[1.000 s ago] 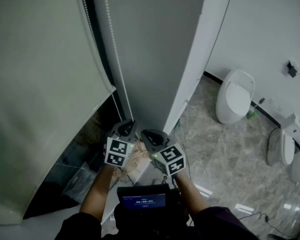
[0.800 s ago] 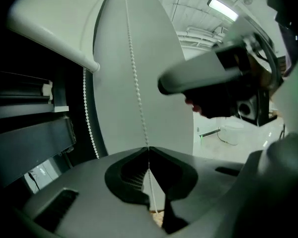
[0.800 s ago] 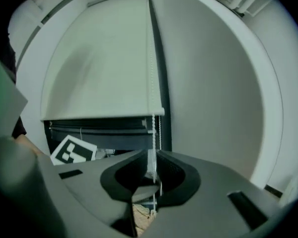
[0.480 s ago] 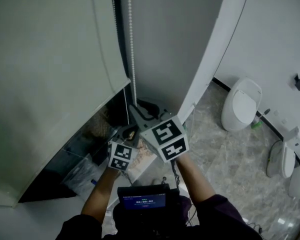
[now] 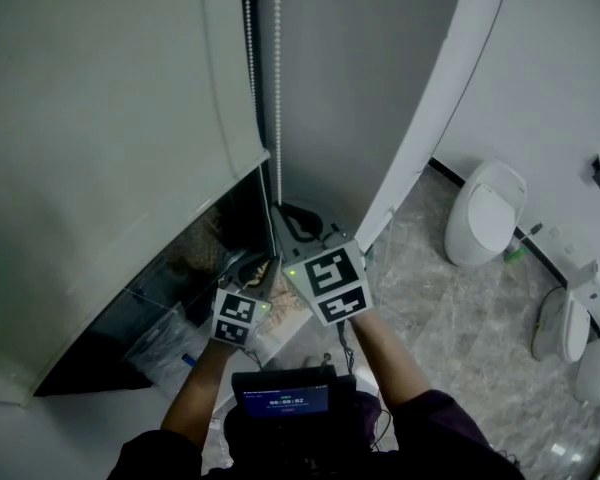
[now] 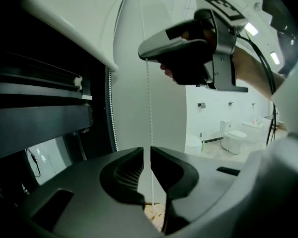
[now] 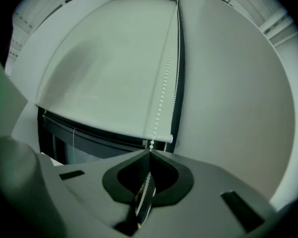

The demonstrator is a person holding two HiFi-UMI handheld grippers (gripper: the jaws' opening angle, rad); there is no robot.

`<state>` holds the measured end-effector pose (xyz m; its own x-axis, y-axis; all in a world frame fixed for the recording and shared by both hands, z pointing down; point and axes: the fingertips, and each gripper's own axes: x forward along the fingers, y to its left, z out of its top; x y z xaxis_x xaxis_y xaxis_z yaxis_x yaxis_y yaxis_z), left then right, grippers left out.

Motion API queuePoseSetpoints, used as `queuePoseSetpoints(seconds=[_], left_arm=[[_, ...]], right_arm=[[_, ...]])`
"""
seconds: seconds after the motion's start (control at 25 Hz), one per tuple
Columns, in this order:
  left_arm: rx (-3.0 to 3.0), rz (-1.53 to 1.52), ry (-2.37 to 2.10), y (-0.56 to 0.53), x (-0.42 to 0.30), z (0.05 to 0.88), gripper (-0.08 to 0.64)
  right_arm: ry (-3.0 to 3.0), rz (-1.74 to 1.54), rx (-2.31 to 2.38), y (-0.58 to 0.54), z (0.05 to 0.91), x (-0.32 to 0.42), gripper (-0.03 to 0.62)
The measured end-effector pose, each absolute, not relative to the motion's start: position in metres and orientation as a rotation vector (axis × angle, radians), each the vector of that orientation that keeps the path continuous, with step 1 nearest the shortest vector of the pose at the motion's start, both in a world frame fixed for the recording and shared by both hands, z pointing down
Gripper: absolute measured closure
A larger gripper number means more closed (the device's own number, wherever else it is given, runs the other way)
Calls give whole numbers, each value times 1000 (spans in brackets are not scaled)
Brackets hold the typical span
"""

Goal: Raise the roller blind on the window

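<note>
1. Bathroom window (image 5: 110, 353): roller blind (image 5: 110, 118) hangs partly down; bead chain (image 5: 278, 98) runs beside it.
2. Left gripper (image 6: 148, 157) jaws stand narrowly apart around the chain; it may slide out.
3. Right gripper (image 7: 149, 155) jaws, just closed, pinch the chain; a jerk could slip beads.

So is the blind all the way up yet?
No, partly raised: the blind hangs partway down the window, dark glass showing beneath its bottom edge. The right gripper is shut on the chain.

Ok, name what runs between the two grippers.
Only the bead chain: in the left gripper view it hangs from the right gripper into the jaws of the left gripper.
</note>
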<state>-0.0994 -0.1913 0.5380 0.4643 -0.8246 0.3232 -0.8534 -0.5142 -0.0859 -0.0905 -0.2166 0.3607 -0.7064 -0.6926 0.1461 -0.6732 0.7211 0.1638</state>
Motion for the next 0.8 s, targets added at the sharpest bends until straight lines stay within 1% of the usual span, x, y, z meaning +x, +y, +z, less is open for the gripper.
queuePoseSetpoints(seconds=[0.16,0.28,0.4,0.52,0.64,0.8], left_arm=[[2576,328,-1558,-188,-123,518,541],[2607,230,-1574,-189,-128,468,541],[2681,178,-1539,-188,-117,421,541],[2746,211,-1509,-187,-100,392,540],[2779,286,-1503,-191,-86,380,540],[2793,396,-1544,-194,-79,380,541]], right_arm=[[-2668,-133,1099,-224,394,-89,583],[-2612,-87,1060,-227,422,-92,583],[-2540,-7,997,-224,474,-96,583],[-2457,86,923,-210,537,-98,583],[-2398,170,852,-191,587,-100,583],[-2382,218,820,-174,615,-101,583]])
